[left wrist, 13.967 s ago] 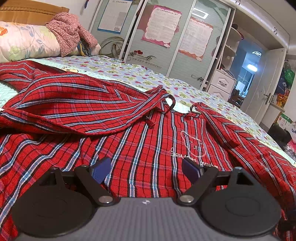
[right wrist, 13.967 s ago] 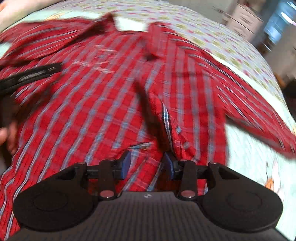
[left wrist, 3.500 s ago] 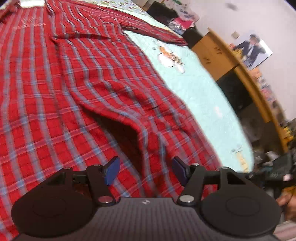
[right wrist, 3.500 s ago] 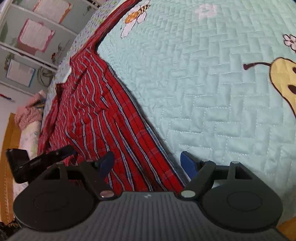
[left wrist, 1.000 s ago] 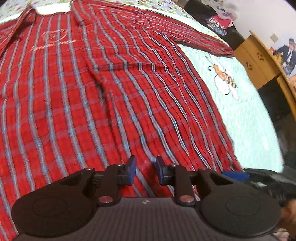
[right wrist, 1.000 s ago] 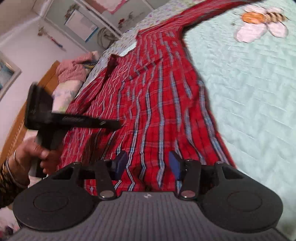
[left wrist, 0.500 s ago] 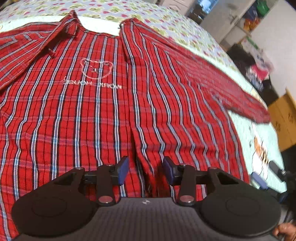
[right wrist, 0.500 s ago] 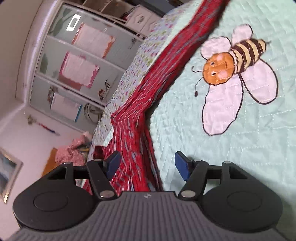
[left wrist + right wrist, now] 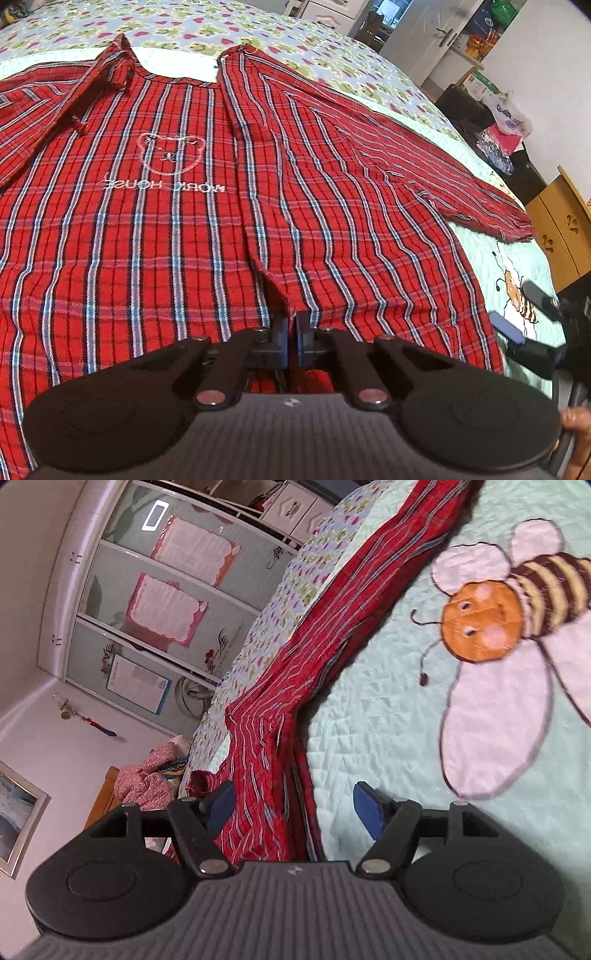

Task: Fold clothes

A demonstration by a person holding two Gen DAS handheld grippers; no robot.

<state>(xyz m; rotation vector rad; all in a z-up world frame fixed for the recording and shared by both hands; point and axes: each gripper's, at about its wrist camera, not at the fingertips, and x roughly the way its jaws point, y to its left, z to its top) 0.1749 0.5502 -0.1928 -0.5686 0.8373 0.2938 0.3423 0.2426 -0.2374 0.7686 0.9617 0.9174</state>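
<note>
A red plaid shirt (image 9: 155, 236) lies spread flat on the bed, collar at the far end, with a bear outline stitched on its chest. My left gripper (image 9: 291, 326) is shut on a raised fold of the shirt's front edge near the hem. In the right wrist view the shirt (image 9: 266, 760) runs away as a long strip. My right gripper (image 9: 291, 808) stands at the shirt's side edge, its jaws opening; cloth lies between them but the pads (image 9: 369, 812) do not press on it. The right gripper (image 9: 524, 314) also shows at the bed's right edge.
The pale green quilt (image 9: 369, 709) carries a bee picture (image 9: 498, 627) just right of the shirt. A wardrobe with sliding doors (image 9: 147, 609) and a pink clothes pile (image 9: 147, 775) lie beyond. A wooden cabinet (image 9: 561, 229) and bags (image 9: 509, 122) stand beside the bed.
The left jaws have shut on the shirt's front edge since half a second ago. The right jaws have spread wider. Over the second, both grippers swung round towards the shirt's lower end.
</note>
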